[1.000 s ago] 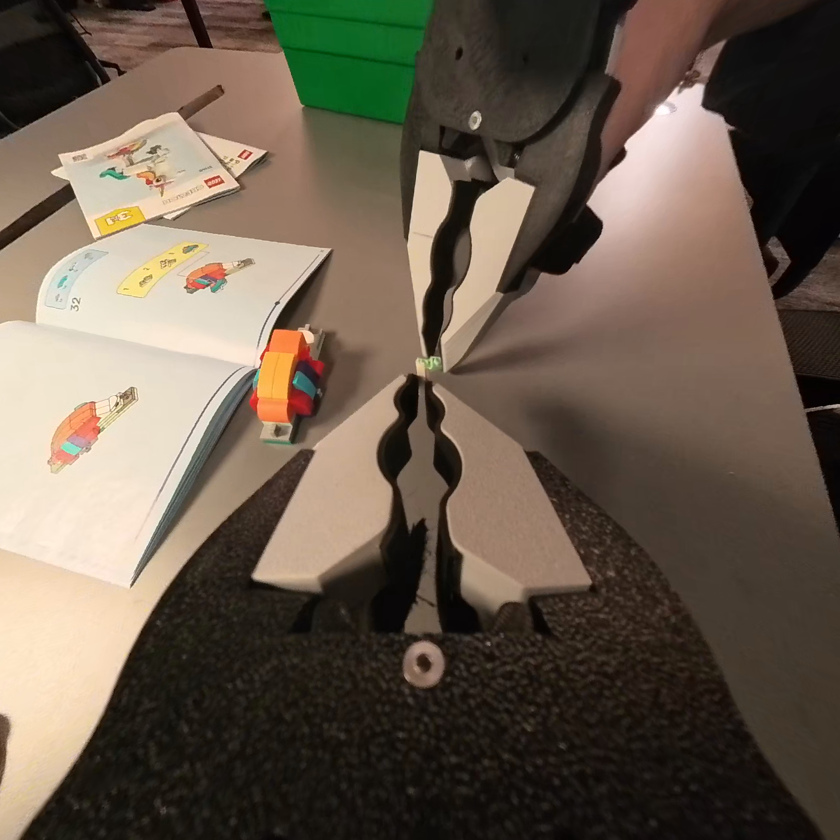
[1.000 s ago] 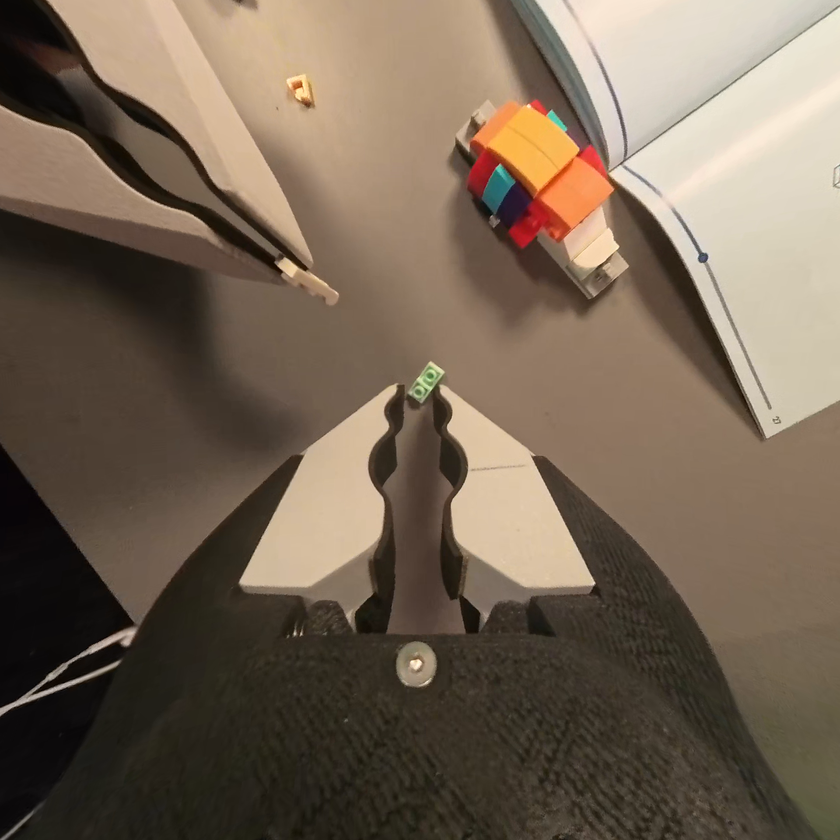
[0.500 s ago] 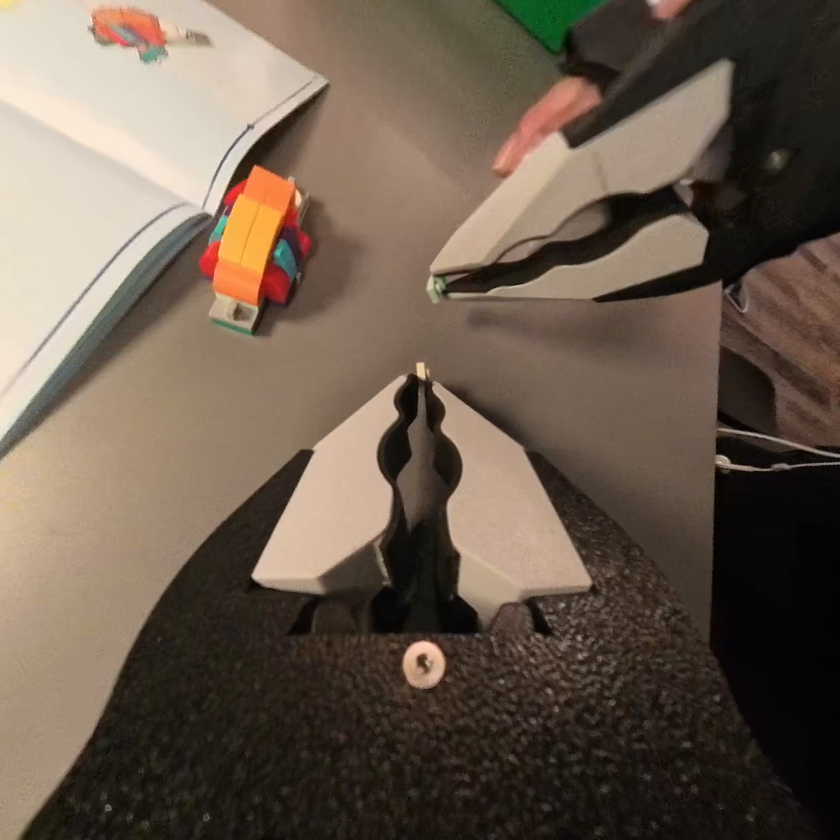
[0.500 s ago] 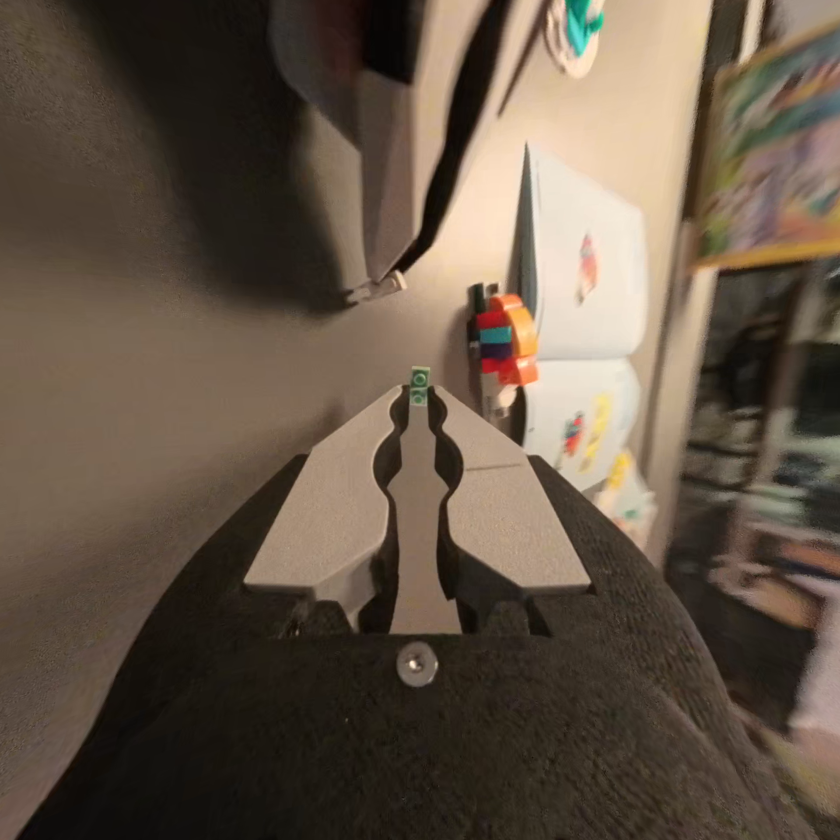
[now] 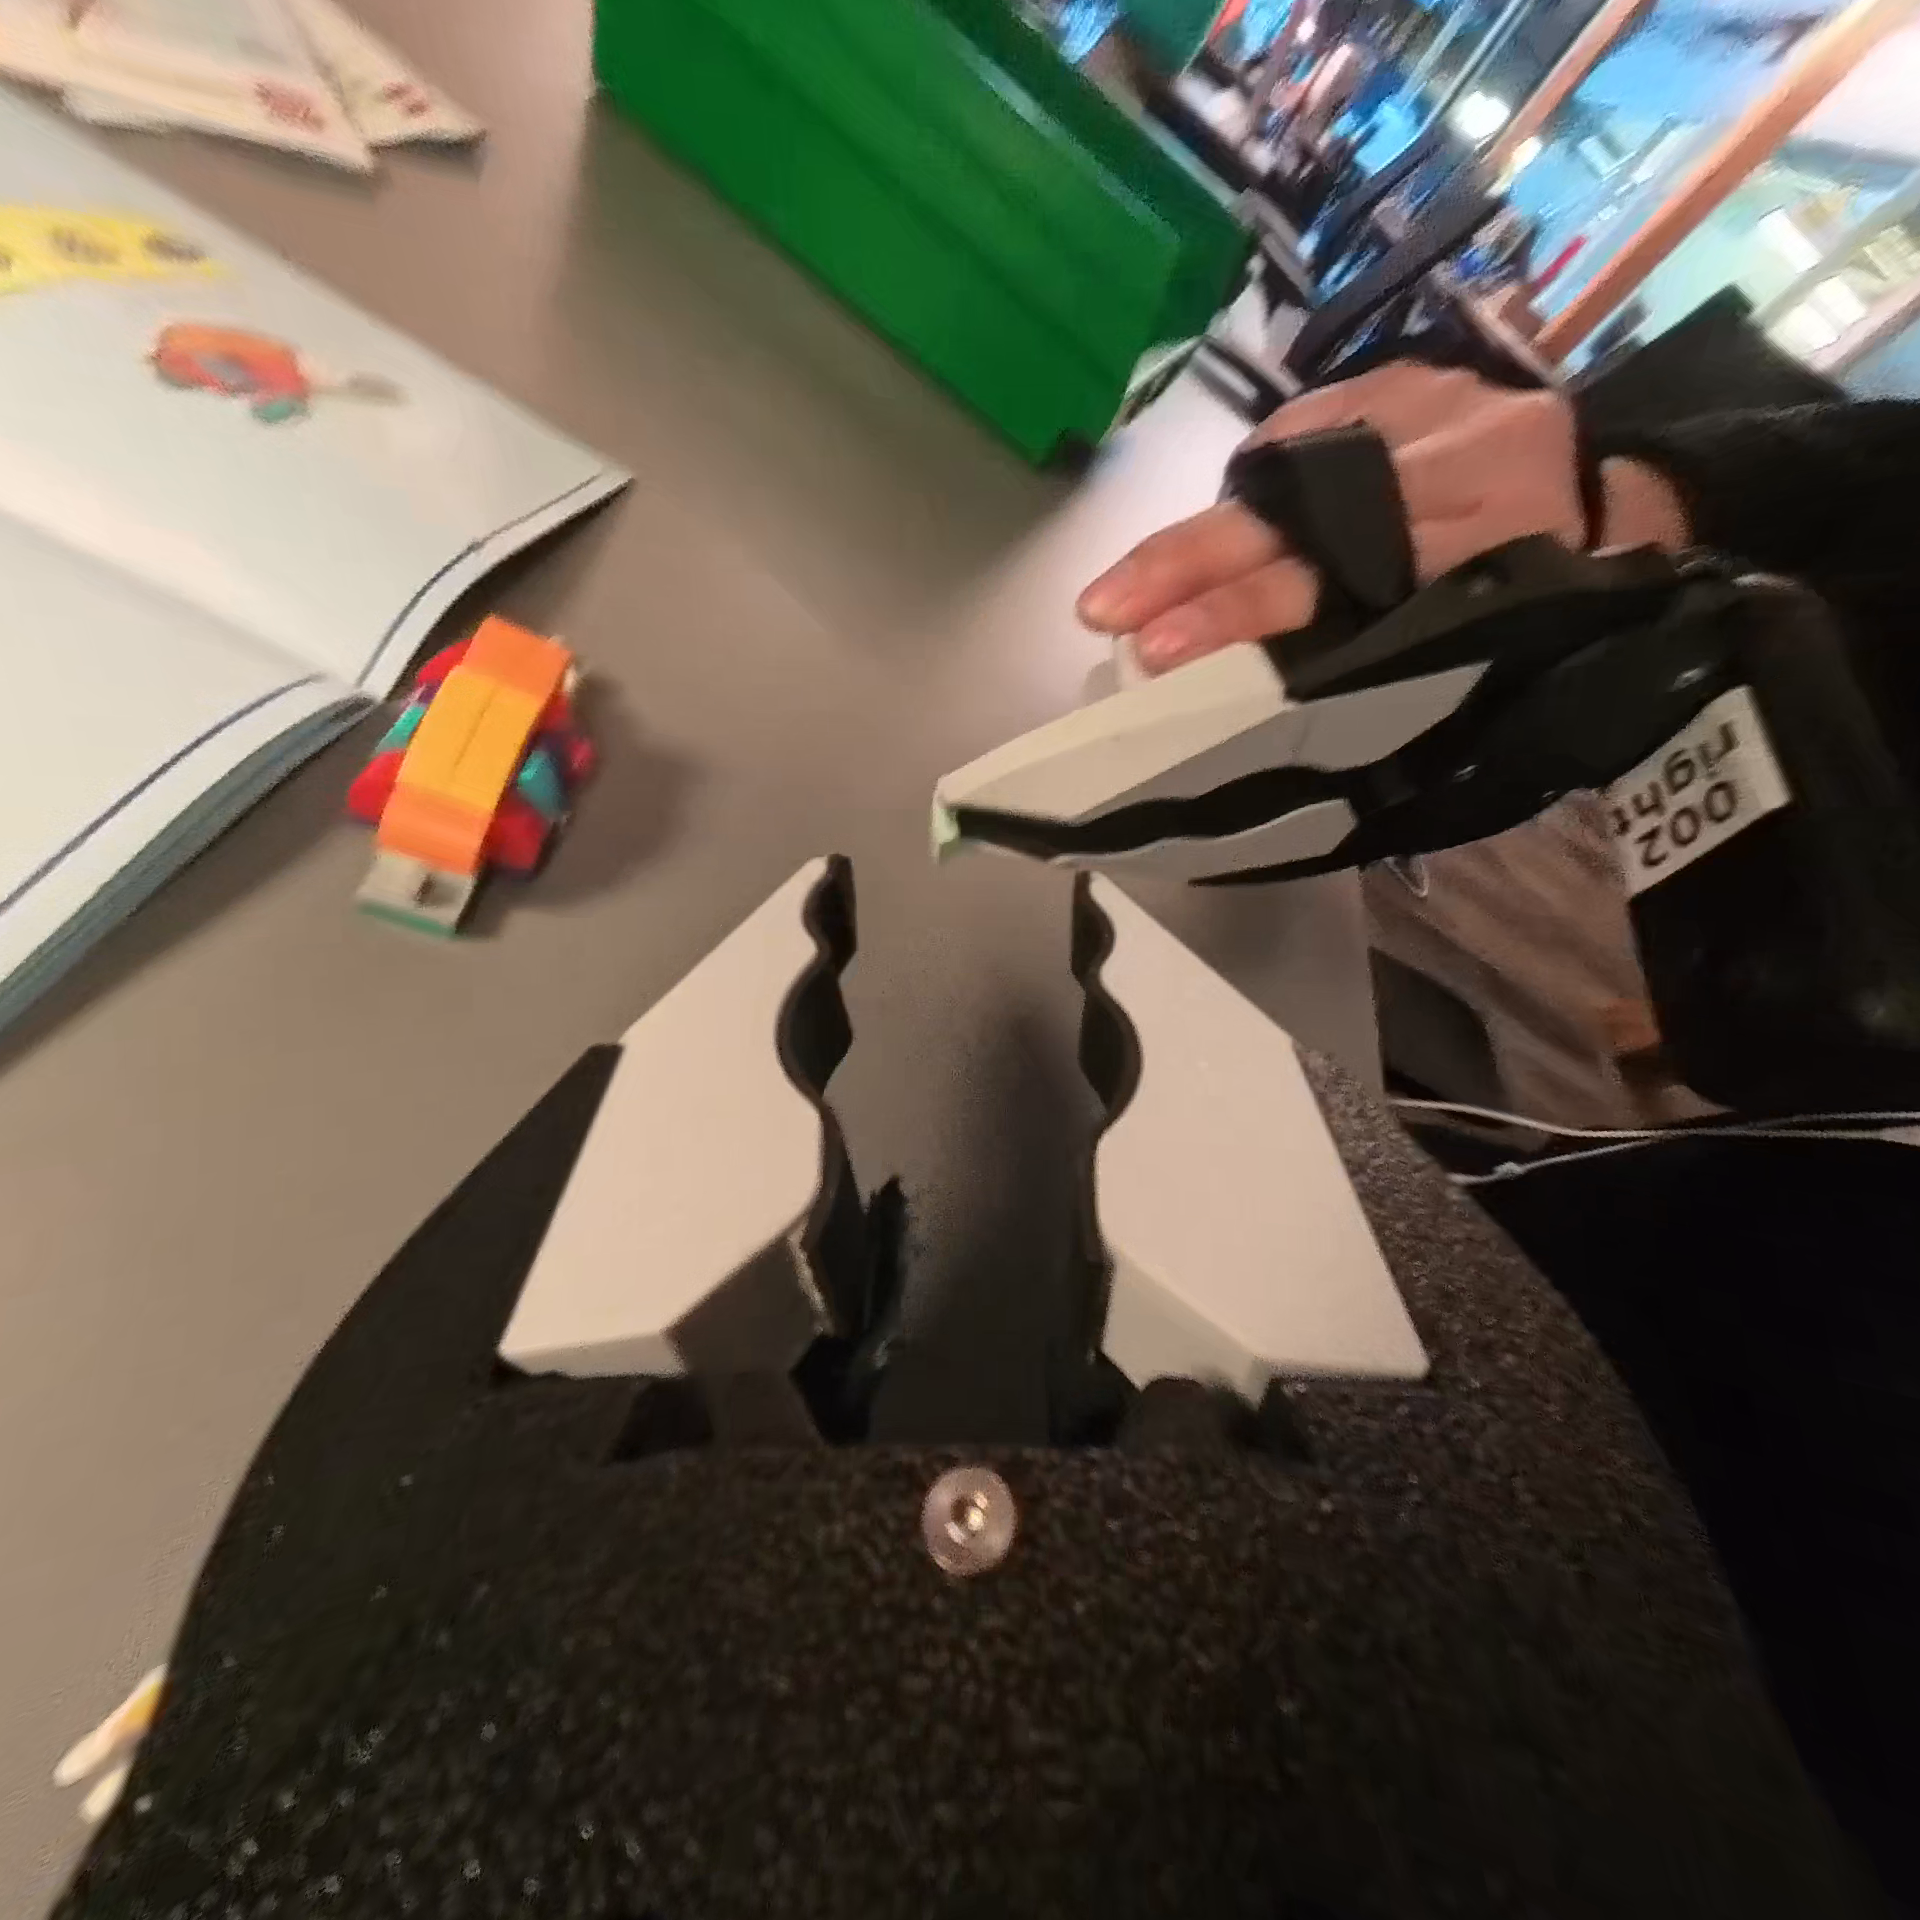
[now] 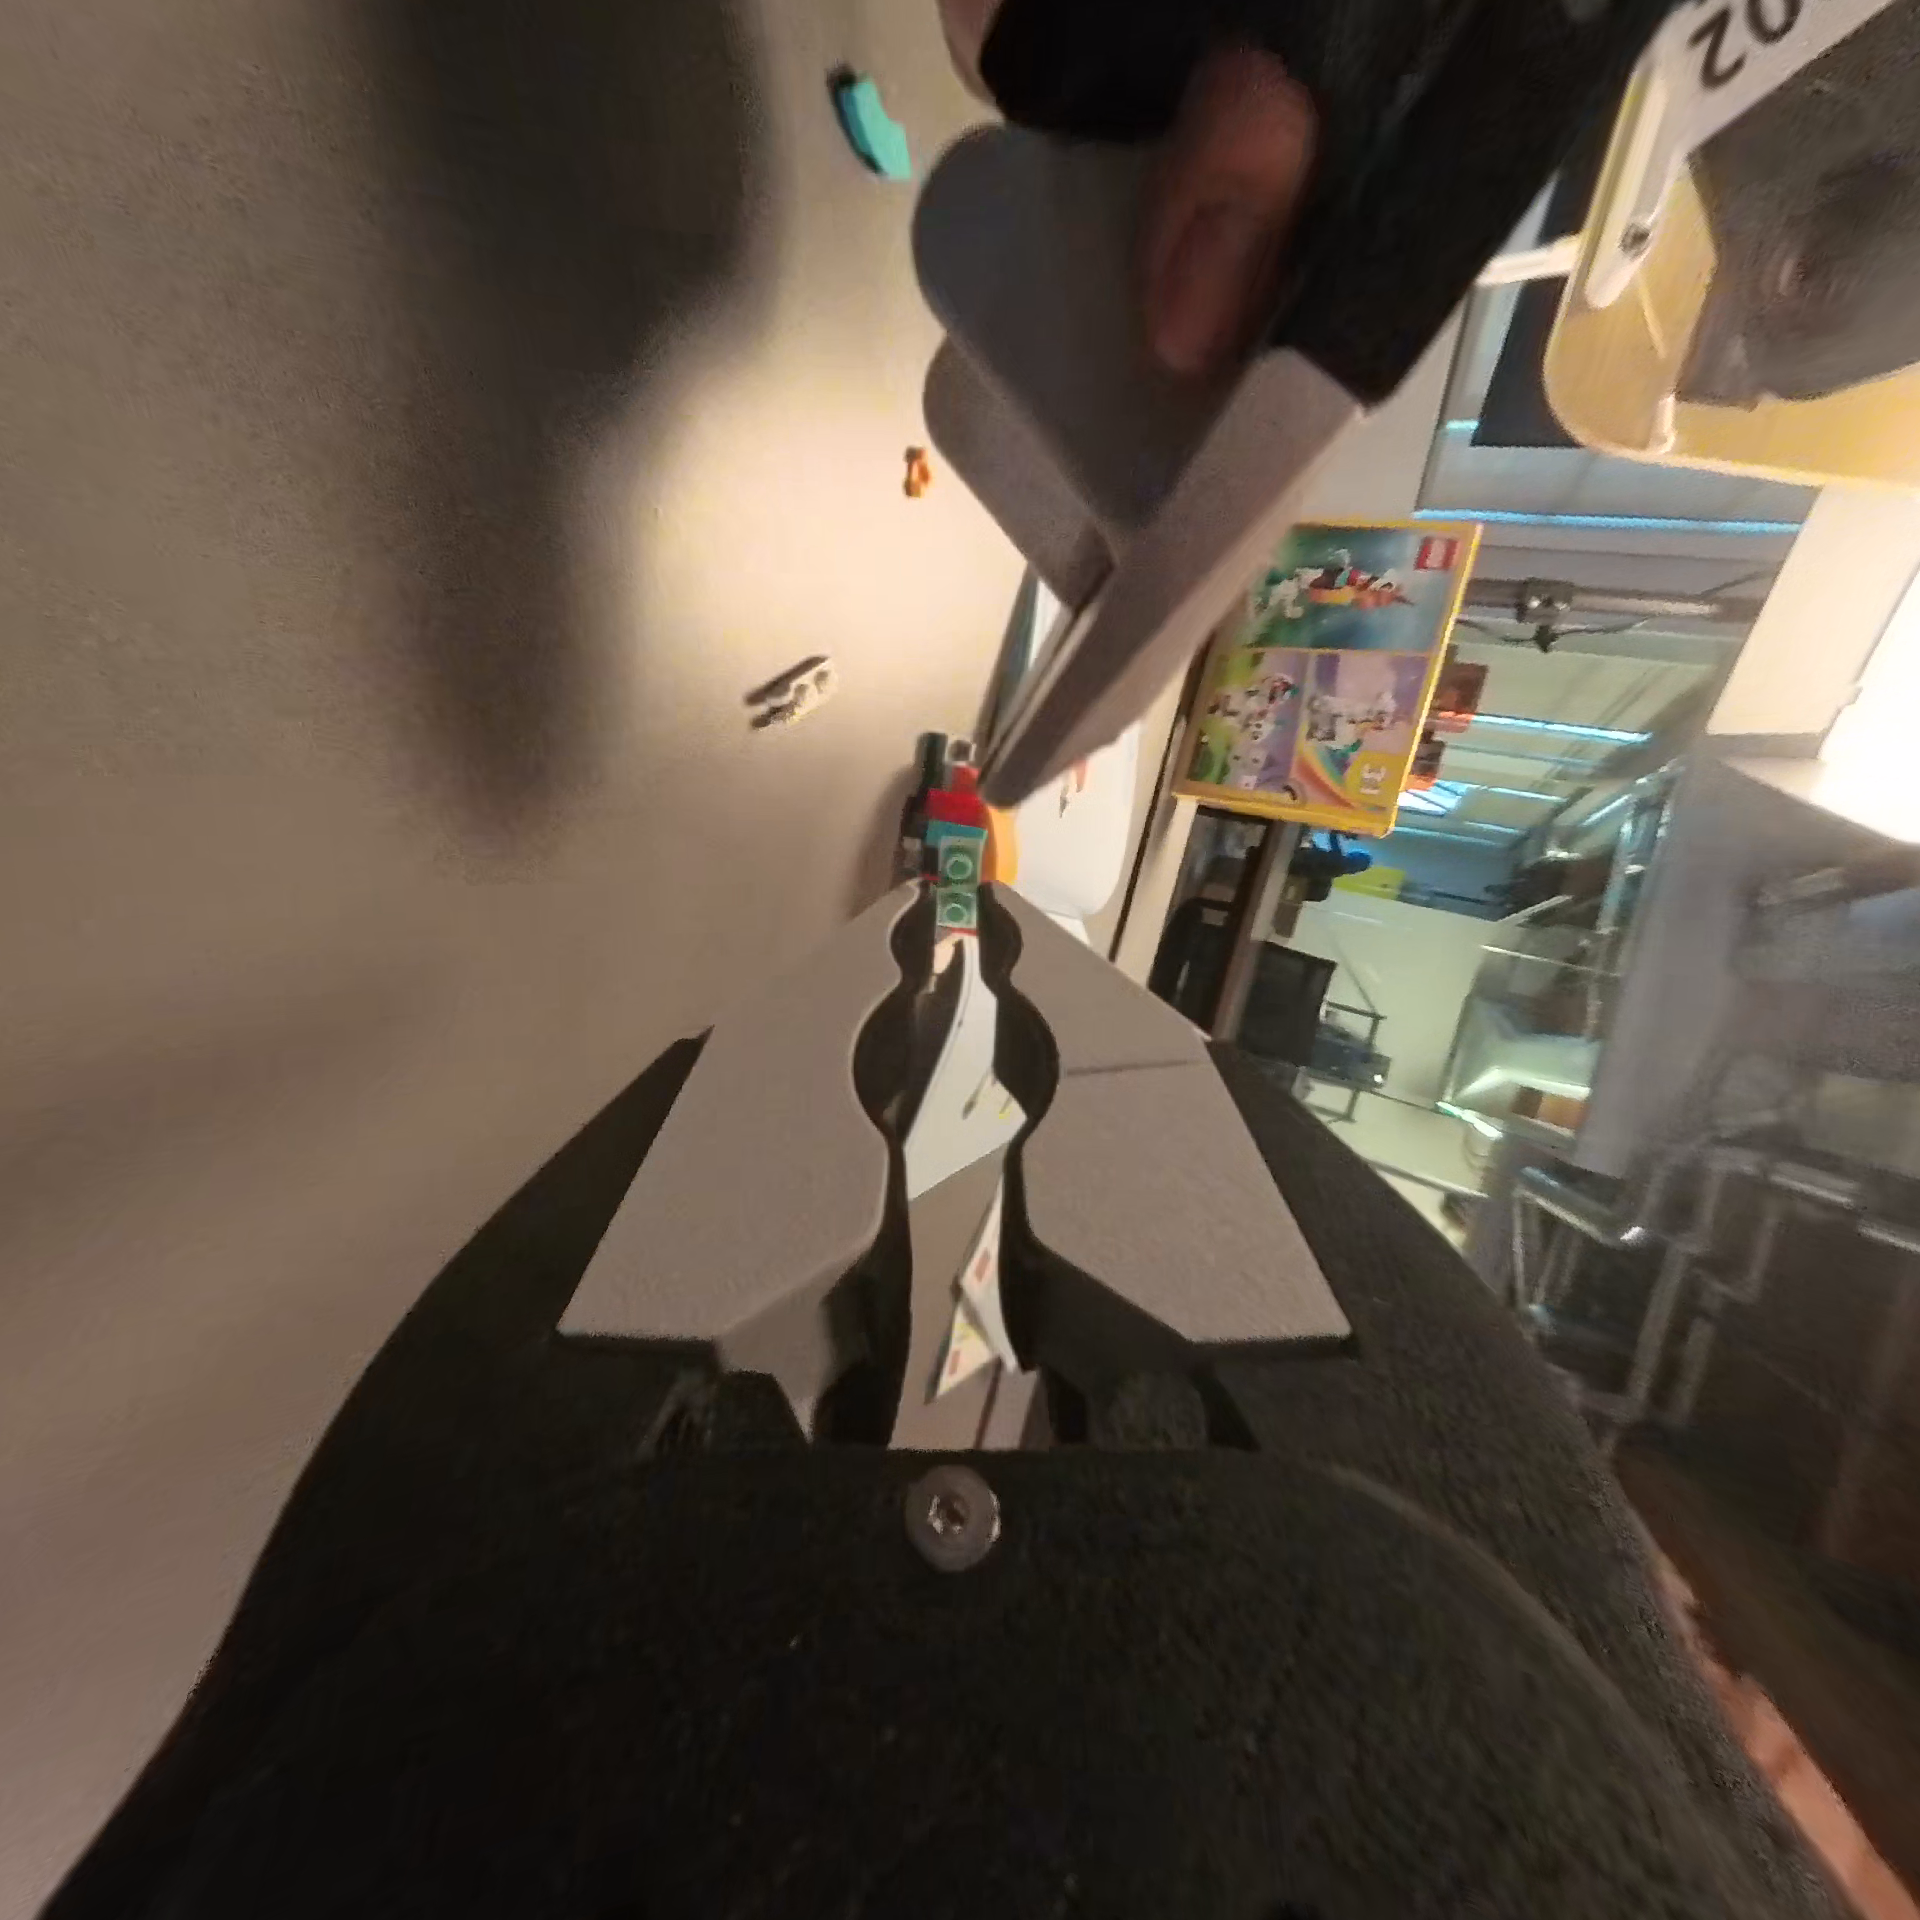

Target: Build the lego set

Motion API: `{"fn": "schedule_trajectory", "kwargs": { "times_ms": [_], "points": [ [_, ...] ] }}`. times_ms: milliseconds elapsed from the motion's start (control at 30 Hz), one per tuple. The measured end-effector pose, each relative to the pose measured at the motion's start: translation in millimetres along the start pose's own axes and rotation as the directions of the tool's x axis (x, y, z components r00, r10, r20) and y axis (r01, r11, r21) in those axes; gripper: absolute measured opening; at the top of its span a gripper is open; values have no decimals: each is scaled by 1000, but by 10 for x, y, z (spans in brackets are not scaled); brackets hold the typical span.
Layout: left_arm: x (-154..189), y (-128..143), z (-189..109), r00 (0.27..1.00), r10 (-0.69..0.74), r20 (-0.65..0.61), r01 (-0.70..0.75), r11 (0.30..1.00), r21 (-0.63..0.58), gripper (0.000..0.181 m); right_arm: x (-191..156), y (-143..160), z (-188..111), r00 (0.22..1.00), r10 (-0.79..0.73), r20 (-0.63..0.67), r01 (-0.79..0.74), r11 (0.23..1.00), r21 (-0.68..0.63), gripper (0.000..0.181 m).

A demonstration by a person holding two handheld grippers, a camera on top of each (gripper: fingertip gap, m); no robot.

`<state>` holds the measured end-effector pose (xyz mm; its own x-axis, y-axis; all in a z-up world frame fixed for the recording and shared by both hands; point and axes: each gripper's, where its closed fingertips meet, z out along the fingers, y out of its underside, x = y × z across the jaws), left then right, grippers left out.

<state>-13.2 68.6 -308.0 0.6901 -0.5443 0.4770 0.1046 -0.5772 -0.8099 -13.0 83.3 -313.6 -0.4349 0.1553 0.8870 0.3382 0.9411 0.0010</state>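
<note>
Since the earlier frame the left gripper [image 5: 956,883] has been opened: its fingers were pinched on a small cream piece, now they stand wide apart with nothing seen between them. Where that piece went cannot be told. The right gripper [image 6: 956,914] has been rolled further onto its side, and the table [image 6: 312,935] now runs vertically in its view.

Right fingers are clamped together on a small green two-stud plate [image 6: 957,885], which is held at the very tips and sticks out past them. In the left wrist view the same plate [image 5: 943,831] is seen as a pale green sliver at the right gripper's [image 5: 951,836] tips, just ahead and right of the left fingertips; contact between the two grippers is not seen.

Green bin [image 5: 914,208] is placed well ahead of the left fingers; its contents are hidden.

The partly built model [image 5: 473,769], orange on top with red and teal sides, lies on the table [image 5: 779,468] ahead-left of the left fingers, just beside the edge of the open instruction booklet [image 5: 208,499]. In the right wrist view the model [image 6: 951,805] is lined up directly beyond the held plate. Loose small pieces lie farther off on the table, too blurred to identify. A set box [image 6: 1340,675] stands in the background.
</note>
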Motion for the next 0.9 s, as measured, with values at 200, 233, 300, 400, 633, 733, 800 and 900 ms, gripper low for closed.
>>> {"fn": "schedule_trajectory", "kwargs": {
  "times_ms": [200,233,300,400,633,733,800,900],
  "points": [
    [23,-16,50,983,169,66,-170,985,10,12,6,-120,-35,1000,-25,-13,25,999,27,7],
    [38,-8,53,983,176,56,-177,984,7,9,2,-126,-36,1000,-17,-7,18,999,28,7],
    [11,-9,48,982,176,67,-177,984,5,8,7,-134,-42,1000,-5,-2,5,999,33,6],
    [-2,11,52,981,184,68,-184,983,-10,9,31,-139,-44,1000,10,2,-10,999,32,6],
    [-18,68,47,950,298,95,-292,954,-72,3,29,-202,-81,986,142,90,-150,983,101,16],
    [-59,138,53,911,396,116,-380,915,-139,2,-14,-225,-138,906,328,267,-362,928,89,27],
    [-31,189,71,882,462,94,-443,881,-169,2,-16,-225,-177,844,406,351,-451,891,56,25],
    [84,268,108,851,524,32,-509,839,-193,2,-56,-225,-219,758,473,449,-530,848,1,24]
  ]
}}
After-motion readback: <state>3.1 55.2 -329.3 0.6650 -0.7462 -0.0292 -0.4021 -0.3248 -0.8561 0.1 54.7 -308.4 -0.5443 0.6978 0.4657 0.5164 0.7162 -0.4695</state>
